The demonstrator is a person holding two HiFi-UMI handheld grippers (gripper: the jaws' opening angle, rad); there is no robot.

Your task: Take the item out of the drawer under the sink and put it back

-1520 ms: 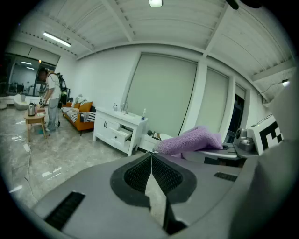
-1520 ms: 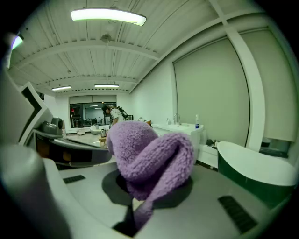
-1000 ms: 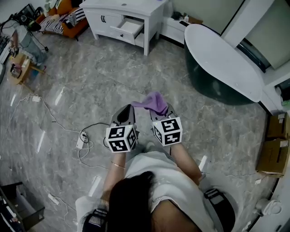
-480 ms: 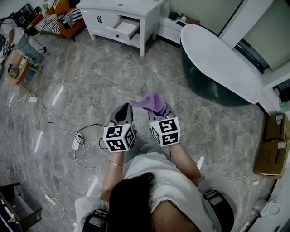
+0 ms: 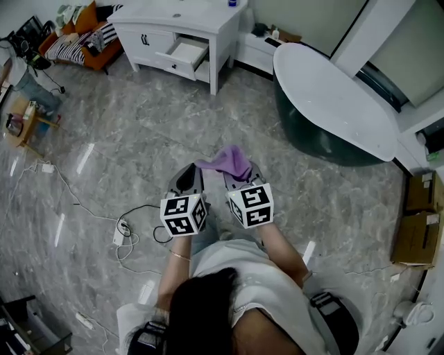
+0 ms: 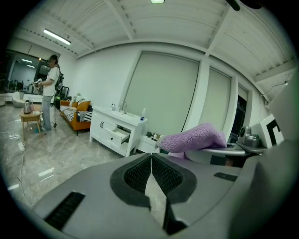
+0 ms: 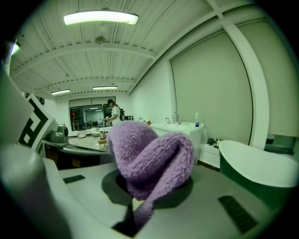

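A purple fluffy cloth point(image 5: 229, 160) is pinched in my right gripper point(image 5: 243, 175), whose jaws are shut on it; in the right gripper view the cloth point(image 7: 147, 158) bulges above the closed jaws. My left gripper point(image 5: 189, 179) is held just to the left, shut and empty, its pads point(image 6: 140, 173) pressed together. The cloth point(image 6: 194, 138) also shows at the right of the left gripper view. Far ahead stands the white sink cabinet point(image 5: 170, 21) with one drawer point(image 5: 186, 55) pulled out. Both grippers hang over the floor in the middle of the room.
A dark green bathtub point(image 5: 333, 104) with a white rim lies at the right. Cables and a power strip point(image 5: 121, 229) trail on the marble floor at the left. Cardboard boxes point(image 5: 416, 222) stand at the far right, an orange sofa point(image 5: 90, 38) at the far left. A person point(image 6: 49, 88) stands in the distance.
The sink cabinet and bathtub have slid slightly in the head view as the person shifts. Both grippers keep their places together, the cloth still held.
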